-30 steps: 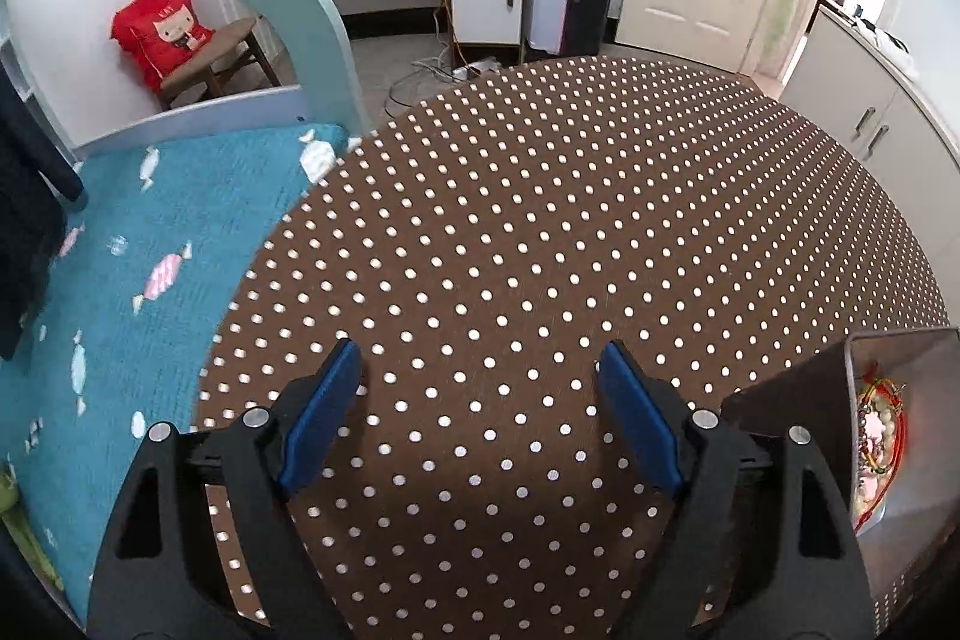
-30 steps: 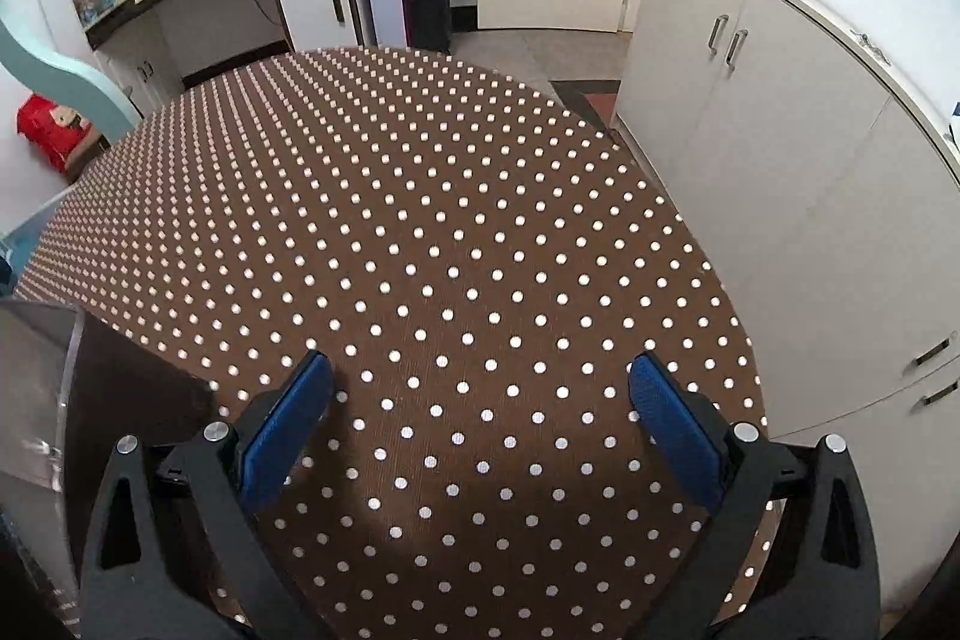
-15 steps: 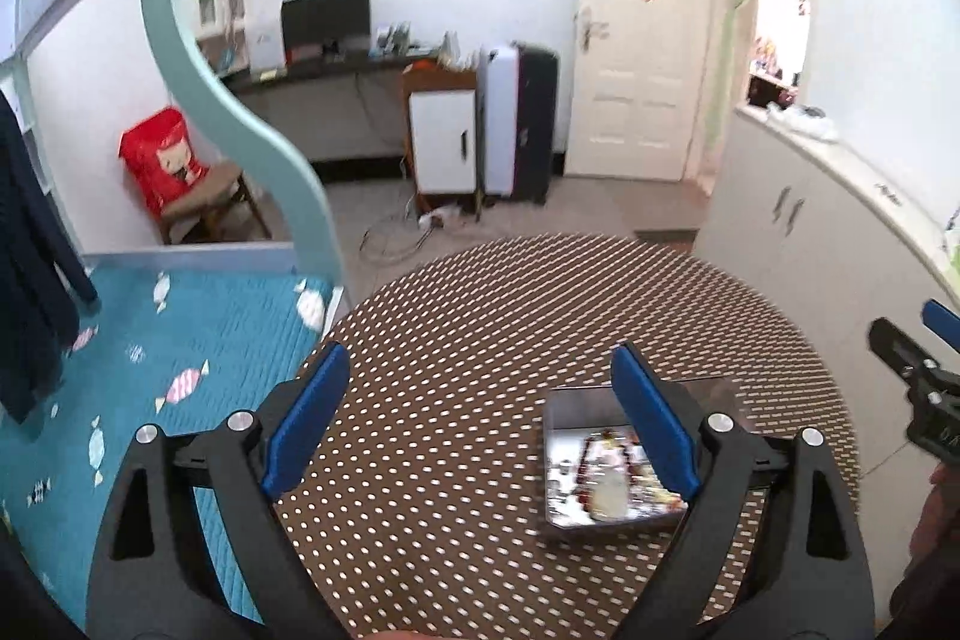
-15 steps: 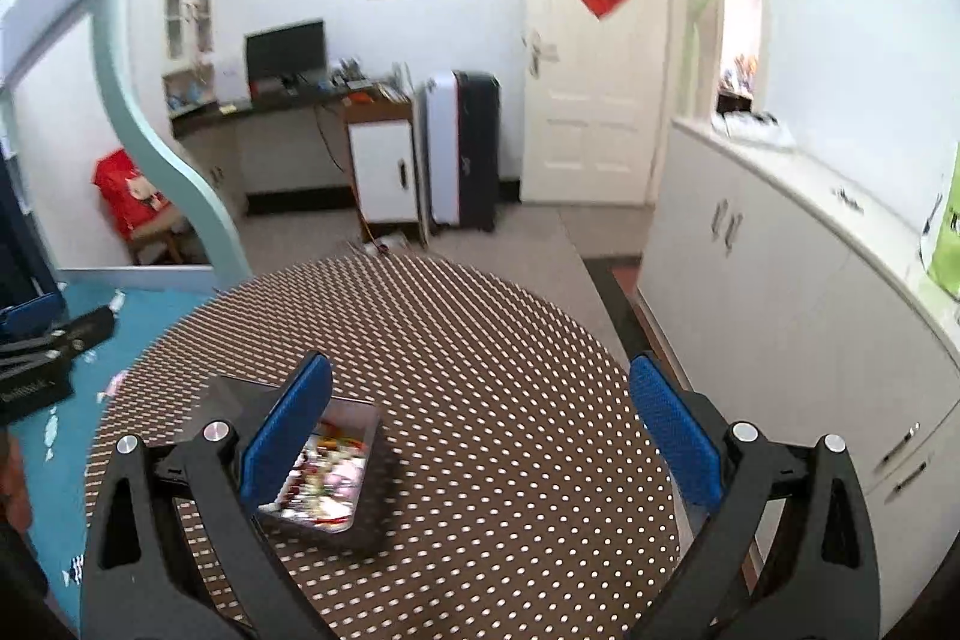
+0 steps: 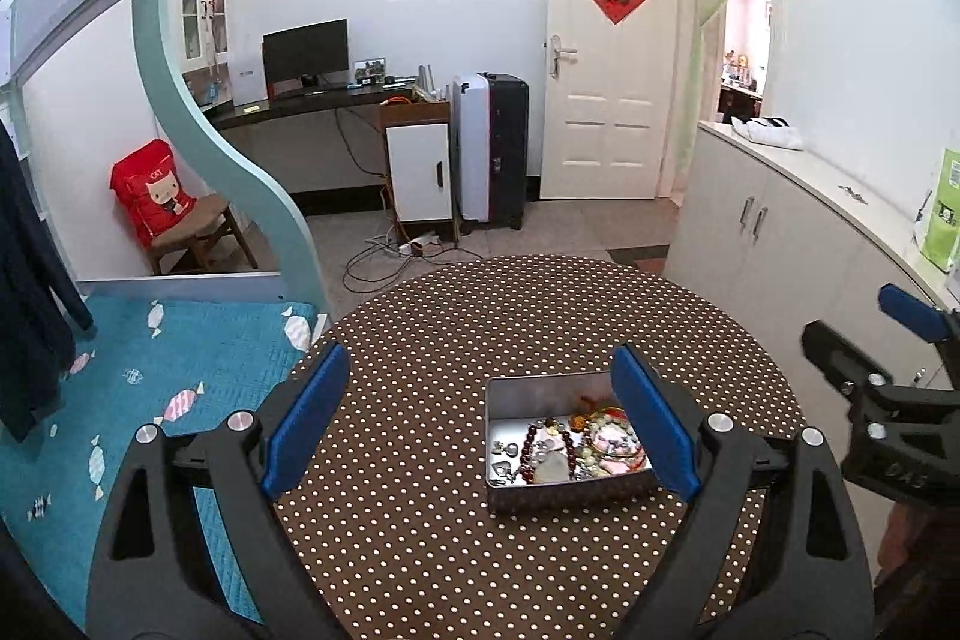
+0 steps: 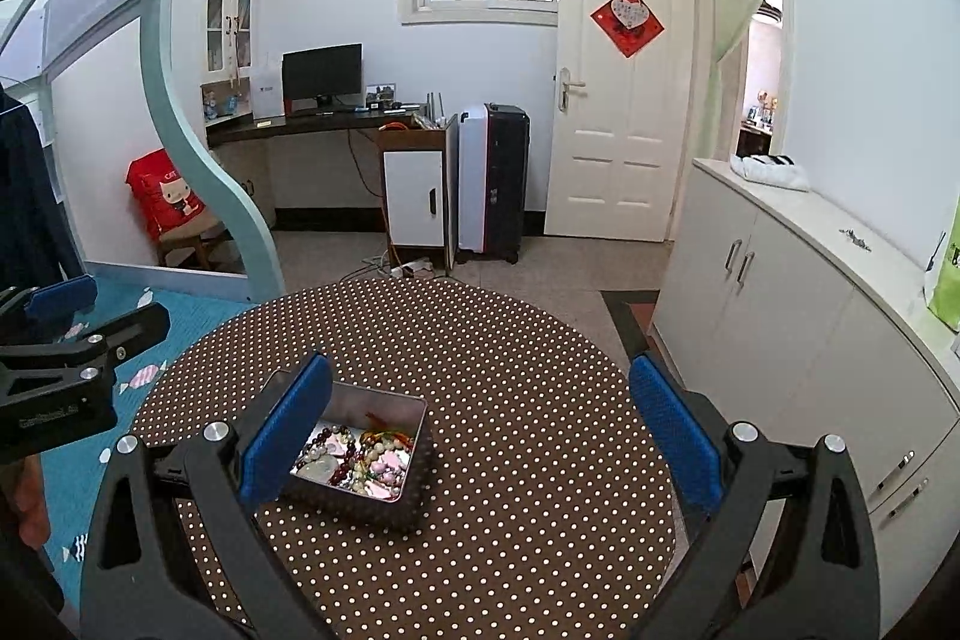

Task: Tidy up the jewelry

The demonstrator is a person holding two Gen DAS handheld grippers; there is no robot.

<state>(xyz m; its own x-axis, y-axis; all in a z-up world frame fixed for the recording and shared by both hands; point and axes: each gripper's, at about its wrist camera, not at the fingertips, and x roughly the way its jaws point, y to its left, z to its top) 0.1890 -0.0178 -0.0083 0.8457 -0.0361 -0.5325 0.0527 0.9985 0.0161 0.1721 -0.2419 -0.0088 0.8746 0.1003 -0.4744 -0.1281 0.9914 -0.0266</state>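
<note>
Since every bead bracelet and pendant (image 5: 561,451) lies heaped inside the shallow rectangular metal tin (image 5: 600,484), the jewelry is gathered in one place, which fits either a pile waiting to be sorted or pieces already put away. That tin sits uncovered on the round brown surface with white polka dots (image 5: 480,316), toward the near side, with nothing else on the cloth around it. Both grippers hang above and apart from it: the left gripper (image 5: 480,421) and the right gripper (image 6: 480,430) each have their blue pads spread wide and grasp nothing. A teal bed (image 5: 150,376) flanks the left, white cabinets (image 6: 780,316) the right.
</note>
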